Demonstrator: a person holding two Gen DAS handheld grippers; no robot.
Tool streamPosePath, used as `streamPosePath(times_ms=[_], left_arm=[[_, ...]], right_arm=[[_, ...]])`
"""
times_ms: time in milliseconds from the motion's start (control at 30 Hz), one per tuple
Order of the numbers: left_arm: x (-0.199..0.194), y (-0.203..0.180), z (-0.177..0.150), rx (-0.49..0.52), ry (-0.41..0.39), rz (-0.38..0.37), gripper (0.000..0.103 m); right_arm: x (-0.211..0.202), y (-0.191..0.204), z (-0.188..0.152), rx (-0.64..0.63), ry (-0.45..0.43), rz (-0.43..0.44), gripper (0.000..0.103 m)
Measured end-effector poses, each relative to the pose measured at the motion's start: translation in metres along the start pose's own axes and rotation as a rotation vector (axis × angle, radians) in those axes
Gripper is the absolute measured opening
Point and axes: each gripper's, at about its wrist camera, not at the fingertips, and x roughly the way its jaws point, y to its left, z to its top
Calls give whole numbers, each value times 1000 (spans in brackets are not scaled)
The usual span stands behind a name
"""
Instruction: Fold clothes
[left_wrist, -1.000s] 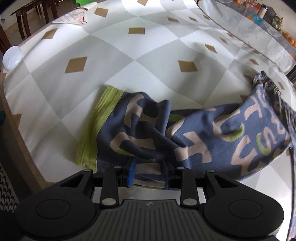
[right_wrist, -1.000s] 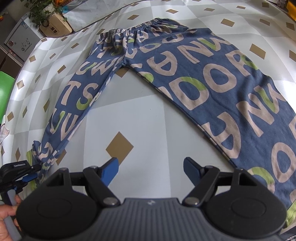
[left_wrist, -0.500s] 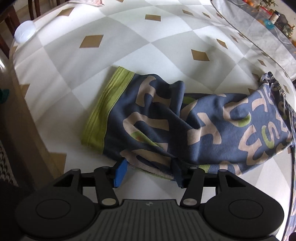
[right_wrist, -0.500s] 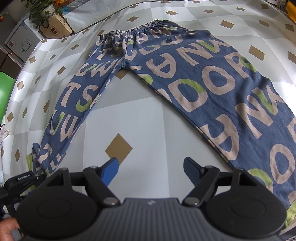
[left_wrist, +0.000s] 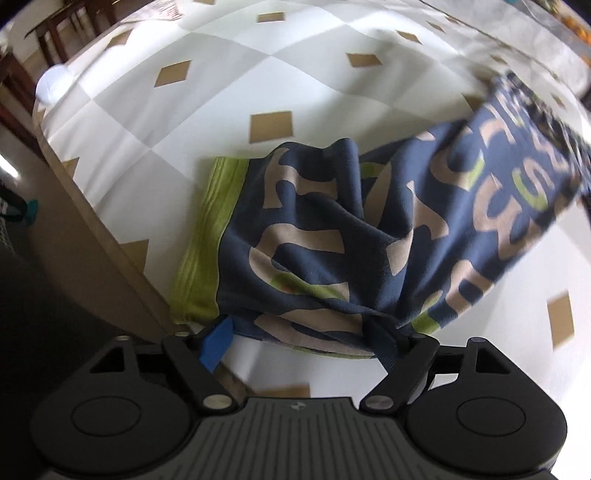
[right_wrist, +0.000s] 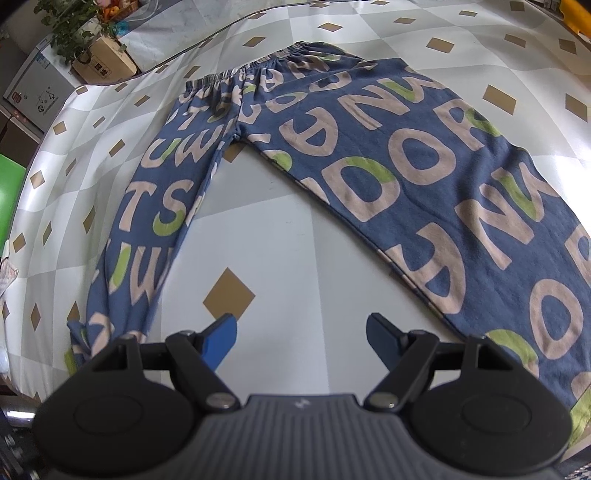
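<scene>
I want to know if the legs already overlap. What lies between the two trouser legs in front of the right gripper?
Only bare checked tablecloth between the trouser legs, shown in the right wrist view; the right gripper hangs open over it.

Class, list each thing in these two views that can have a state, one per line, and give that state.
trousers: spread flat on the table, legs apart in a V, not folded.
left leg cuff: bunched and wrinkled near the table edge.
left gripper: jaws opening, cuff fabric between them.
right gripper: open, empty, over bare tablecloth between the legs.
</scene>
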Motion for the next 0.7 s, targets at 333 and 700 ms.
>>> streamPosePath(times_ms=[333, 700], left_arm=[[-17, -7, 29, -20, -19, -85, 78], [-9, -27, 87, 58, -54, -84, 78]], right_arm=[[0, 1, 0, -3, 11, 20, 76], [-2, 32, 0, -71, 20, 74, 76]])
